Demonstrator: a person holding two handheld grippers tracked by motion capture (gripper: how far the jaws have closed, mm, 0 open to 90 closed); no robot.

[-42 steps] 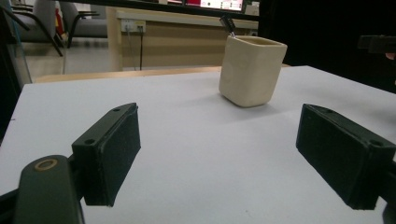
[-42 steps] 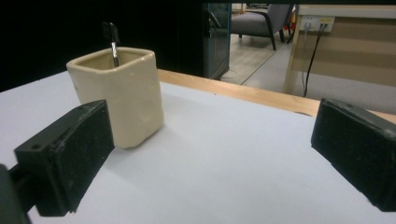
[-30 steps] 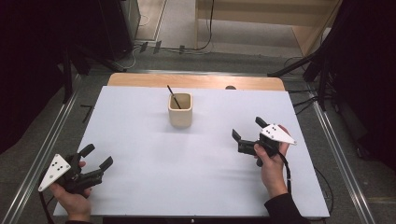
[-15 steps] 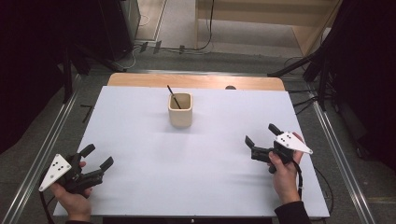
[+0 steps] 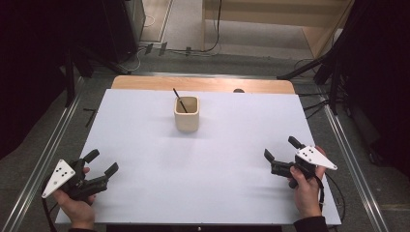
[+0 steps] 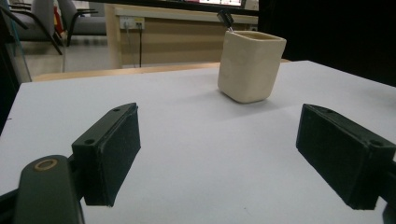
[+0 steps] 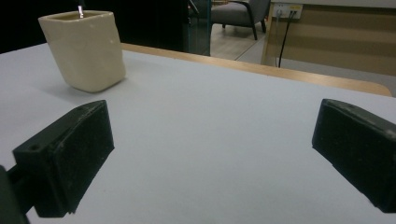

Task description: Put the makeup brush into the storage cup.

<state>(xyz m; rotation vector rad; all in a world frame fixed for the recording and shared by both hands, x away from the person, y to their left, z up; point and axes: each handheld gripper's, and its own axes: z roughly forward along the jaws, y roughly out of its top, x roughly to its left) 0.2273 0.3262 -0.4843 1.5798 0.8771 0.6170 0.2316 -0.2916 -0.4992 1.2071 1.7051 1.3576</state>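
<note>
A white table (image 5: 203,183) with a bare wooden strip along its far edge fills the middle of the high view, dark floor and metal rails around it.

At the lower left of that frame the left gripper (image 5: 101,163) sits low over the table's near left corner, held in a hand (image 5: 75,205) that comes in from the bottom edge. Its jaws stand wide apart with nothing between them; in the left gripper view they rise at either side with bare table between, and the cup (image 6: 251,65) stands beyond them in the upper centre-right, well apart.

In the upper centre of the high view the cream cup (image 5: 186,114) stands upright on the table near the far edge, a thin dark stick (image 5: 178,98) leaning out of it toward the upper left.

At the lower right the right gripper (image 5: 281,149) rests low over the table near its right edge, a hand (image 5: 305,186) behind it. Its jaws also gape wide and grip nothing; in the right gripper view the cup (image 7: 84,50) sits at the upper left, well beyond the left jaw.
</note>
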